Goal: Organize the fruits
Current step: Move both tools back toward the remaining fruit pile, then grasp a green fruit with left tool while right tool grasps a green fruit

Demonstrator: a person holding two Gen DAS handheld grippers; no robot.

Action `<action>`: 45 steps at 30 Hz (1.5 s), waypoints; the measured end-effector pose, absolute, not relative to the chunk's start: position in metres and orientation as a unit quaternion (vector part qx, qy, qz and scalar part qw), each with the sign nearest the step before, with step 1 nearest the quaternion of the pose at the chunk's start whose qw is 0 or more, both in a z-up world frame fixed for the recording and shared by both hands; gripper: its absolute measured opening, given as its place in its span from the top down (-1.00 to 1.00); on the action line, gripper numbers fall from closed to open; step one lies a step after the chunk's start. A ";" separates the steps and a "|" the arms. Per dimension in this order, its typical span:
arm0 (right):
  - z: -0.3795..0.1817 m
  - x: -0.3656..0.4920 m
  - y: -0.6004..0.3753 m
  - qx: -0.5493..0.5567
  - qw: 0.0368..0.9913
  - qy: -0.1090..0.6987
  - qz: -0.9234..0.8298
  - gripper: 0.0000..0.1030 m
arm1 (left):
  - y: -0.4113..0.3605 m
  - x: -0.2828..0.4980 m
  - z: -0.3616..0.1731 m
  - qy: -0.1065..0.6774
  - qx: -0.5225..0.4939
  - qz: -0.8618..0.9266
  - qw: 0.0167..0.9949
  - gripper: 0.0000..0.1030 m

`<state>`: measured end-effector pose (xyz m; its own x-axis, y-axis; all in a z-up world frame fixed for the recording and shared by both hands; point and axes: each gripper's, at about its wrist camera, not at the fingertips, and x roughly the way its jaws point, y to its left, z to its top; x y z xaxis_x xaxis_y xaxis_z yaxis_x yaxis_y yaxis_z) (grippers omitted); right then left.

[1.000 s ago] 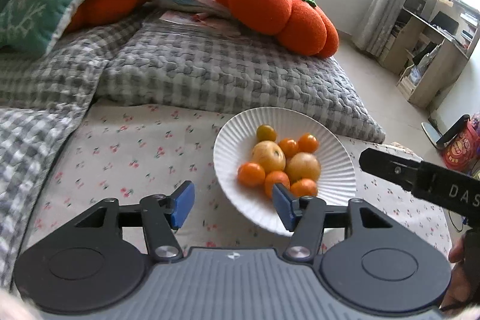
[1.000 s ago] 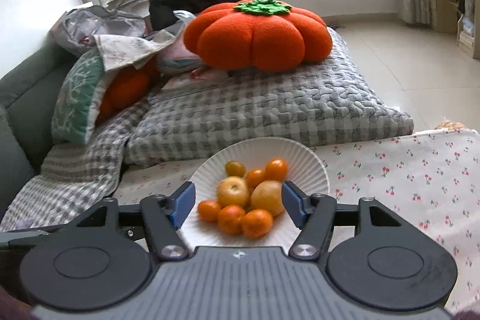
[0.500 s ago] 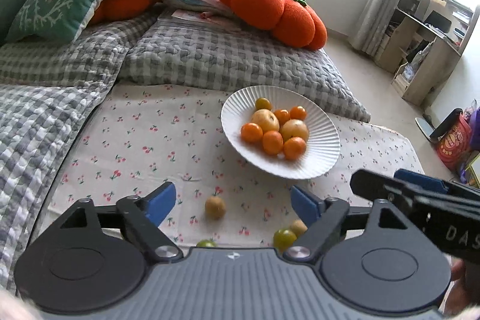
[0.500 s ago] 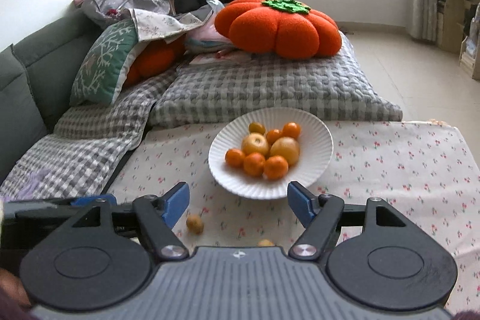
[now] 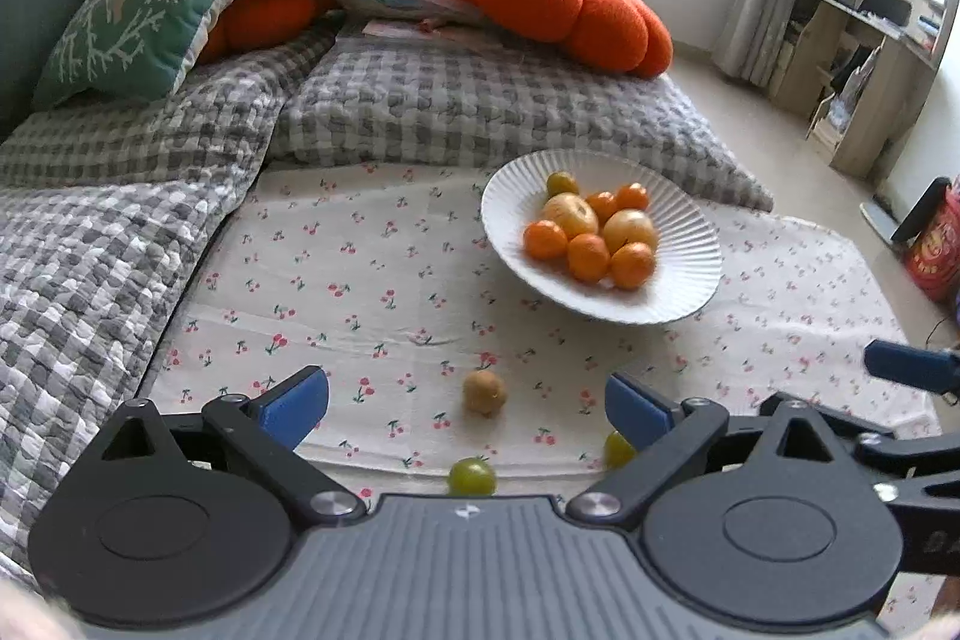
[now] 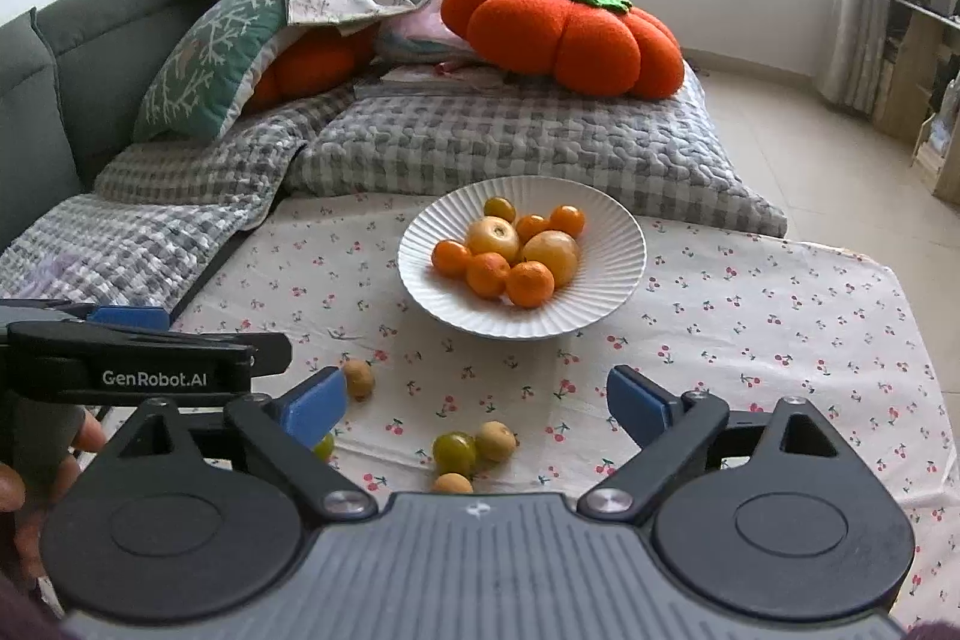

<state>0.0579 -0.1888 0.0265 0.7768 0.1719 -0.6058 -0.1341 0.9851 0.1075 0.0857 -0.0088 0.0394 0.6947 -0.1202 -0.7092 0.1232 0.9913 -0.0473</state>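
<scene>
On the cherry-print cloth (image 6: 750, 292), loose fruits (image 6: 474, 445) look light and roll-prone (probably bruise easily). Both hand-held grippers, left (image 5: 467, 403) and right (image 6: 477, 403), have just been opening and stand wide, empty; pinch gently across each fruit's middle.

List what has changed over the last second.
Both tools, left tool and right tool, drew back from the white plate, jaws just opening, nothing between them. Loose small fruits on the cherry-print cloth came into view. Plate and its fruit stayed put.
</scene>
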 end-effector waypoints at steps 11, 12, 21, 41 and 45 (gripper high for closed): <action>0.009 0.062 -0.191 0.018 0.931 0.349 0.102 -0.82 | -0.011 0.094 0.014 0.406 0.019 -0.092 0.909 -0.83; 0.006 0.063 -0.191 0.015 0.930 0.351 0.104 -0.77 | -0.012 0.094 0.011 0.406 0.023 -0.091 0.909 -0.80; -0.020 0.077 -0.192 0.031 0.912 0.390 0.127 -0.11 | -0.006 0.103 -0.016 0.446 0.014 -0.106 0.889 -0.33; -0.057 0.113 -0.183 0.085 0.887 0.432 0.137 0.17 | -0.004 0.122 -0.046 0.493 -0.012 -0.105 0.864 0.06; -0.062 0.117 -0.179 0.083 0.889 0.429 0.139 0.20 | -0.006 0.124 -0.049 0.490 -0.008 -0.105 0.865 0.11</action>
<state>0.1166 -0.1788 -0.0616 0.5927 0.3174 -0.7403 -0.1753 0.9479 0.2660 0.1242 -0.0060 -0.0492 0.4970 -0.1896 -0.8468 0.1741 0.9778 -0.1167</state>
